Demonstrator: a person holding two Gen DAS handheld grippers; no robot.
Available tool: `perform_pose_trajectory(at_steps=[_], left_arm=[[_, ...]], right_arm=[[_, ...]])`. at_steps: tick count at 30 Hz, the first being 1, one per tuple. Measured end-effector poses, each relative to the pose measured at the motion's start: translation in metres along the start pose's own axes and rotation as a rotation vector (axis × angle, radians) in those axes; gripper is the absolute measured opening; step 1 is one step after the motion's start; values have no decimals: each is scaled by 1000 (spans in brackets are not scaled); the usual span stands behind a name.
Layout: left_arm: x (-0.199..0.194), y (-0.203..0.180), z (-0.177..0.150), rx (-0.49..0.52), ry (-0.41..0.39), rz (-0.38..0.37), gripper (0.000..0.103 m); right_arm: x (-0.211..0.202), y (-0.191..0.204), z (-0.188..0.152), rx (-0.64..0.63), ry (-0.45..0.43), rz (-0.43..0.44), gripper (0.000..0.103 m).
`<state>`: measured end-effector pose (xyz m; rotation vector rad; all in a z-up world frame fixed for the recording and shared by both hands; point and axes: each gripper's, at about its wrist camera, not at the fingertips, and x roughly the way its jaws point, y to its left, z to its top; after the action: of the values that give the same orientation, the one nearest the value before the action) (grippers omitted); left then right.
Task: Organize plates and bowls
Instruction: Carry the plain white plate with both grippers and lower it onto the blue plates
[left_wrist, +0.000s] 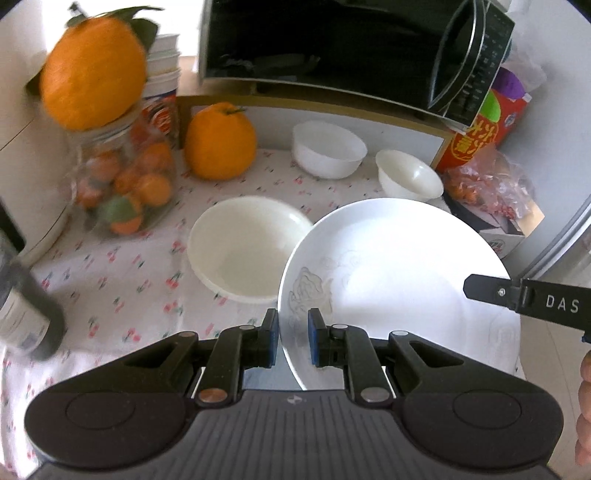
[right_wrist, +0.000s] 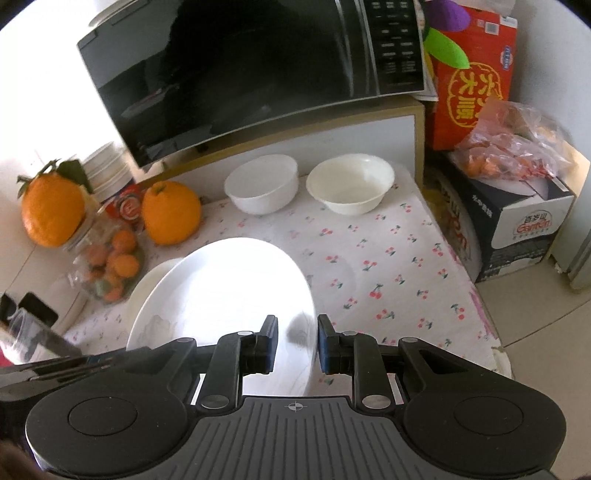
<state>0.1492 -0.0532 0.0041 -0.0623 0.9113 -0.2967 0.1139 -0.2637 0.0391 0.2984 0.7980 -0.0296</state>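
A large white plate with a faint line drawing is held above the cherry-print tablecloth by both grippers. My left gripper is shut on its left rim. In the right wrist view, my right gripper is shut on the right rim of the plate. One of its fingers reaches over the plate's right edge in the left wrist view. A wide white bowl sits on the cloth just left of the plate, partly under it. Two smaller white bowls stand at the back.
A black microwave overhangs the back on a shelf. At the left are large oranges, a jar of small oranges, stacked paper cups and a dark bottle. A red box, a bag and a black carton stand right.
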Motion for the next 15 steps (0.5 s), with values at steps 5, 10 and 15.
perform_pose_trajectory(at_steps=[5,10,15], left_arm=[[-8,11,-16,-47,19,12,14],[-11,16,-27,-63,37,31,14],[-13,18,-35,-53,49,34,14]], right_arm=[[0,13,-10,-37,20,9,22],[-3,26,-21,-80,30,-1,22],[-3,28,-31,-92,43,-13,22]])
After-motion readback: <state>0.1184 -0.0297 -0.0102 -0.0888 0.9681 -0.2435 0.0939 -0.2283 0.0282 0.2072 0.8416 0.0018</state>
